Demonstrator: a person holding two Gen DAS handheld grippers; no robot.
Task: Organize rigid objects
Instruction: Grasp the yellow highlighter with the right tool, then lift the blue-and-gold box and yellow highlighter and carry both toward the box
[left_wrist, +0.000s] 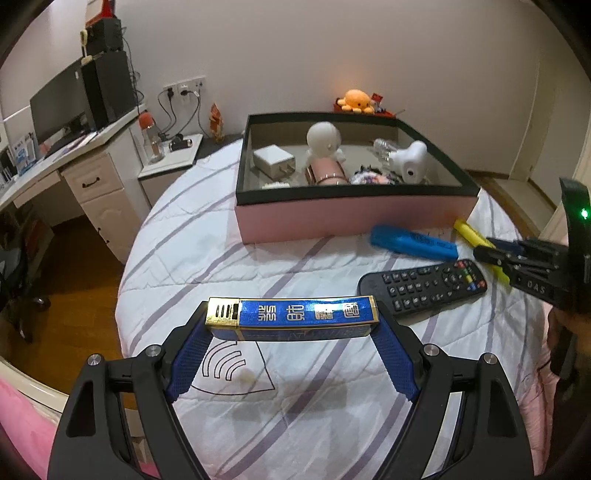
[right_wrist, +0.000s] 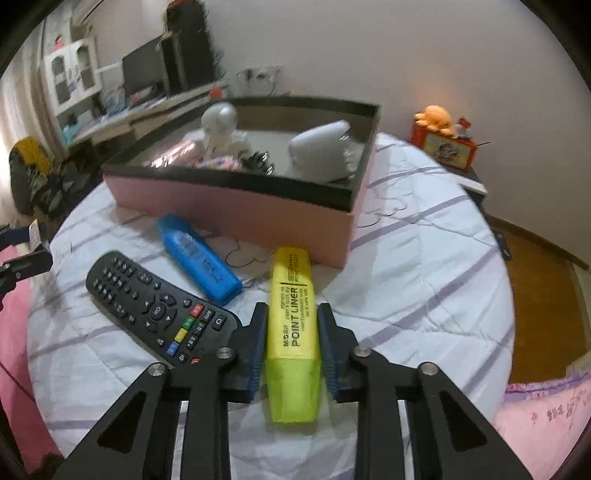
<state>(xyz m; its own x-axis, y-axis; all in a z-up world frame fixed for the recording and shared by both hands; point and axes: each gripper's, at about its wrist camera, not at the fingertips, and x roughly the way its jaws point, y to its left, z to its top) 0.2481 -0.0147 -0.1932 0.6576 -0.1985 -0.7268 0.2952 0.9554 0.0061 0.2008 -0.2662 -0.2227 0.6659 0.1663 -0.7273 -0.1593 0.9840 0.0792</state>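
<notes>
- The left gripper (left_wrist: 291, 325) clamps a blue and gold pack (left_wrist: 293, 317) crosswise, one blue pad (left_wrist: 192, 354) pressed on each short end, so its jaws stand wide around it.
- The pack is held above the white striped quilt (left_wrist: 258, 266), nearer the camera than the box (left_wrist: 354, 214).
- The right gripper (right_wrist: 291, 332) is closed on a yellow highlighter (right_wrist: 293, 332); its pads (right_wrist: 258, 339) squeeze the long sides, and the marker runs lengthwise between the fingers, its translucent cap end towards the camera.
- The highlighter's far end points at the box and lies just beside the pink wall; I cannot tell whether it touches.
- No earlier picture is given, so only the grip itself shows.
- A black remote (right_wrist: 159, 314) lies flat on the quilt left of the right gripper, its coloured buttons towards the camera.
- A blue marker (right_wrist: 199, 258) lies between the remote and the box, close to the pink wall.
- The box, pink outside with a black rim, is open and sits on the quilt.
- Inside it are a white figurine (left_wrist: 325, 142), a white charger (left_wrist: 273, 160), a pink cylinder (left_wrist: 327, 175), a white camera-like gadget (left_wrist: 408, 160) and a clear piece behind it, too small to identify.
- An orange plush (left_wrist: 356, 99) sits beyond the box, by the wall.
- A desk with a monitor (left_wrist: 57, 107) stands at the left of the room.
</notes>
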